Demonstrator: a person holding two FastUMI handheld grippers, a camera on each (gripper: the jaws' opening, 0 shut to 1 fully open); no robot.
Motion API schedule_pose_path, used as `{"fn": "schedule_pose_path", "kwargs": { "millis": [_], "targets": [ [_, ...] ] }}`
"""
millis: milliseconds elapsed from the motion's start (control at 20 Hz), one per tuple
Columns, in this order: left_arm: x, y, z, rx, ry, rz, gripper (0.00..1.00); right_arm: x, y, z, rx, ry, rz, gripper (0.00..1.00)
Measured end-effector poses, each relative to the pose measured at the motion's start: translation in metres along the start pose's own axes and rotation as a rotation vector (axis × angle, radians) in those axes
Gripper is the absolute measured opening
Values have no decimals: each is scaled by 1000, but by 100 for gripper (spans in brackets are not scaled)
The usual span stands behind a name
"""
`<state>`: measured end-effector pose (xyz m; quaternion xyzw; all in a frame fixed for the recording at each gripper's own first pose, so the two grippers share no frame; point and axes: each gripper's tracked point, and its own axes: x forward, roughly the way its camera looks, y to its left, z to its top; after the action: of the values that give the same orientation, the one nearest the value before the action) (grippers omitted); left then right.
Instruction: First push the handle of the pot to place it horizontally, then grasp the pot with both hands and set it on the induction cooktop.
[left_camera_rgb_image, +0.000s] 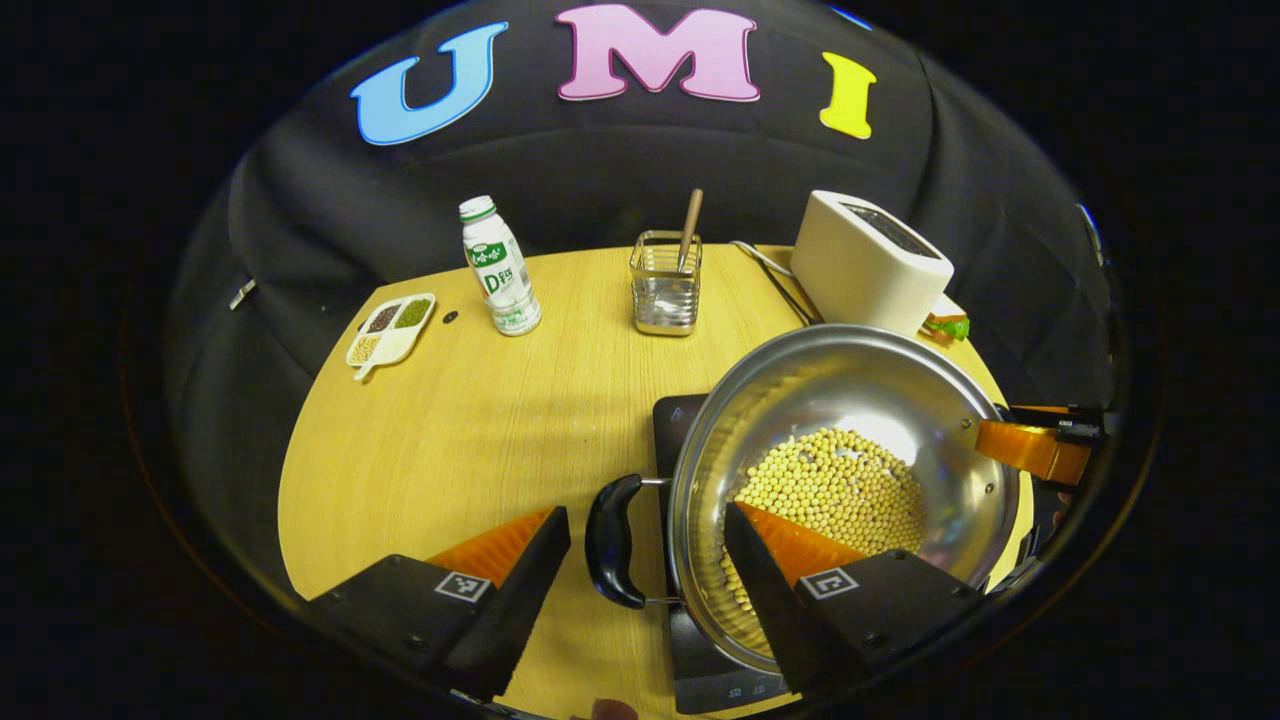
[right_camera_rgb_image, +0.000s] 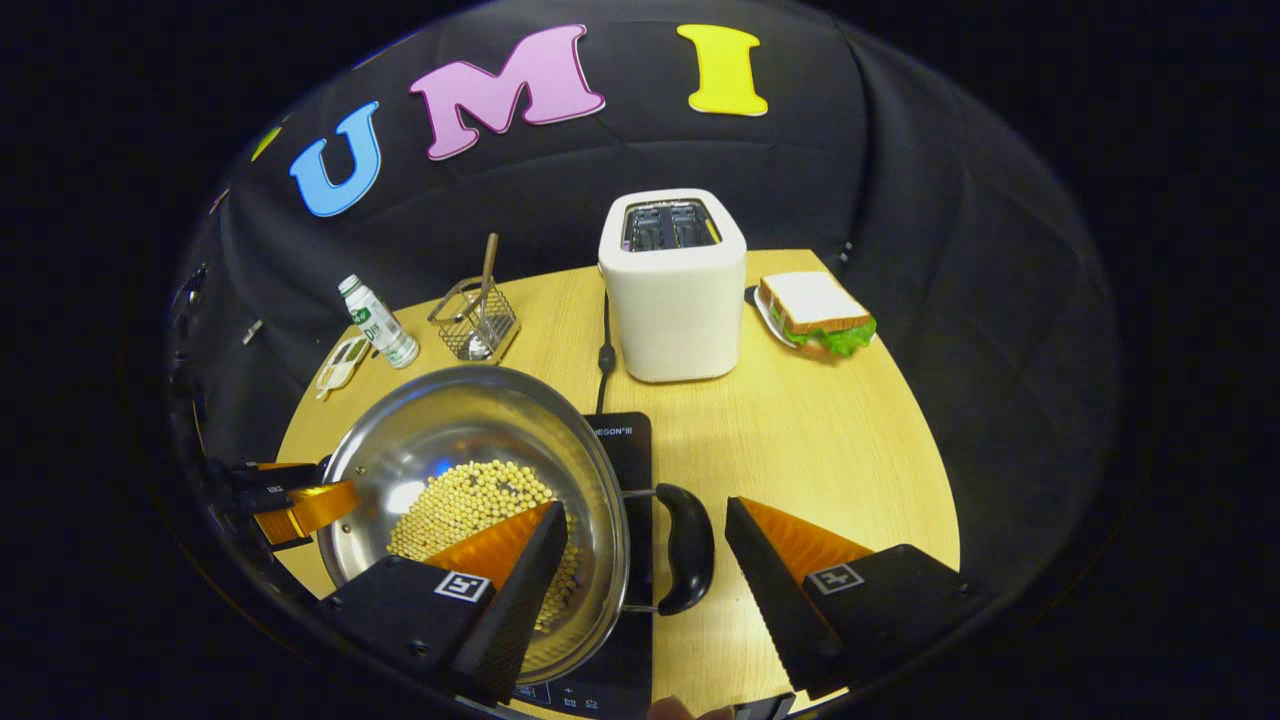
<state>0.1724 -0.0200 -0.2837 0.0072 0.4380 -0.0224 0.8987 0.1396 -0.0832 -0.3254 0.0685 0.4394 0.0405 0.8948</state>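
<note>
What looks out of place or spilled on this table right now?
Nothing stands out. The soybeans are all inside the pot, which sits level over the induction cooktop, and the toaster and milk bottle stand upright.

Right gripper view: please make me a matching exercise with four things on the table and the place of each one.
Things:
1. toaster
2. sandwich
3. pot
4. bottle

Places:
A. over the black cooktop, with beans inside
B. far left, beside the wire basket
C. middle of the table's far edge
D. right of the toaster

Pairs: 1-C, 2-D, 3-A, 4-B
</note>
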Motion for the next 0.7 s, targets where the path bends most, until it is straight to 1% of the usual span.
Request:
{"fn": "schedule_pose_path", "kwargs": {
  "millis": [200,350,700],
  "targets": [
    [-35,1,26,-18,-114,-2,96,-34,4,33,-31,-124,-11,99],
    [-69,0,53,-20,-232,-20,96,-63,11,62,-48,-227,-15,99],
    [-165,10,109,45,-521,-3,96,-144,39,119,-73,-459,-5,99]
  ]
}}
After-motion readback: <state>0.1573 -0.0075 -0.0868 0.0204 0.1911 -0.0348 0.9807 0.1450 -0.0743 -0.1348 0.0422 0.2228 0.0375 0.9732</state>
